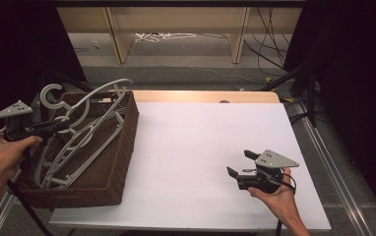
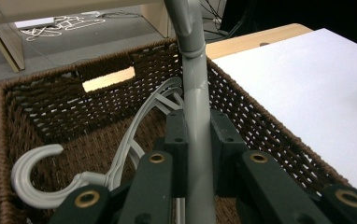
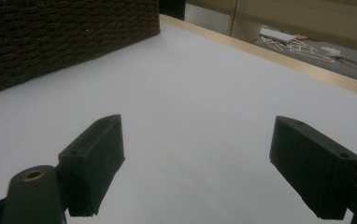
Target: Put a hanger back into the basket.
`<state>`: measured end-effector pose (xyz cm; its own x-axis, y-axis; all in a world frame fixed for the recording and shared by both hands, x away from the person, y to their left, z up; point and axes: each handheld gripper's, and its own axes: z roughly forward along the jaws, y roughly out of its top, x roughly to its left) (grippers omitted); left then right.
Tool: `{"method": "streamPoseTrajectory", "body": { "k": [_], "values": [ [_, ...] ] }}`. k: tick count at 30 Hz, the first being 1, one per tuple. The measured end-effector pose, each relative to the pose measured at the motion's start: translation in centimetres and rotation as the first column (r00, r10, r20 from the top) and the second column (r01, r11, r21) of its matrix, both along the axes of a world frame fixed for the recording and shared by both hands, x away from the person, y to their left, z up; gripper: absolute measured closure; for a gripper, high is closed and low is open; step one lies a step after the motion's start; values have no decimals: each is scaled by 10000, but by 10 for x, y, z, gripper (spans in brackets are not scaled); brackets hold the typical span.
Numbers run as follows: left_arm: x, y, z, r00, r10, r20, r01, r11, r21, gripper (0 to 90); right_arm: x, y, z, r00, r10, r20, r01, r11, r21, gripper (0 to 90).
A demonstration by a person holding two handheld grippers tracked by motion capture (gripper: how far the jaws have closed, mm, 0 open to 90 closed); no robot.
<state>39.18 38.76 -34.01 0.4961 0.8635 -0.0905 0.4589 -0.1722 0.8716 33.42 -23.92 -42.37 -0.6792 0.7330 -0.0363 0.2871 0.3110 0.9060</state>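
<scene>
High view: I see my left tool (image 1: 63, 126) over the near-left part of the basket (image 1: 127, 147), jaws clamped on the bar of a grey hanger (image 1: 95, 105). That hanger sits tilted, its hook (image 1: 50, 96) up past the basket's far-left rim, its arm arcing above the rim toward the far right corner. More hangers (image 1: 73, 157) lie stacked inside the basket, roughly flat.

Left gripper view: both pads pressed tight on the hanger bar (image 2: 197, 130), which runs straight up between them and out the top of frame. Below it I see the basket floor, a second hanger's hook (image 2: 34, 175) lying at lower left, and the handle slot (image 2: 109, 78) in the far wall.

My right tool (image 1: 237, 164) rests low on the white table (image 1: 201, 137), well apart from the basket, toward the near right. Right gripper view: its jaws stand wide apart with nothing between them, bare table ahead, basket wall (image 3: 64, 37) at upper left.
</scene>
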Motion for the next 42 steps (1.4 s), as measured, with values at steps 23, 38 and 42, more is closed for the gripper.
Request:
{"method": "streamPoseTrajectory", "body": {
  "k": [23, 38, 42],
  "values": [
    [1, 5, -40, 9917, -231, -1267, 343, 9956, 871, 795, 1, 2, -4, 9999, 104, -30, -103, 9999, 29, 187],
    [13, 5, -60, 9632, 531, -2634, -182, 9909, 1332, 776, 1, 3, -6, 9994, 240, -257, -243, 9996, -124, 189],
    [16, 6, -62, 9528, 1181, -2797, -766, 9850, 1548, 730, 1, 2, -4, 9996, 188, -188, -192, 9996, -212, 190]
  ]
}}
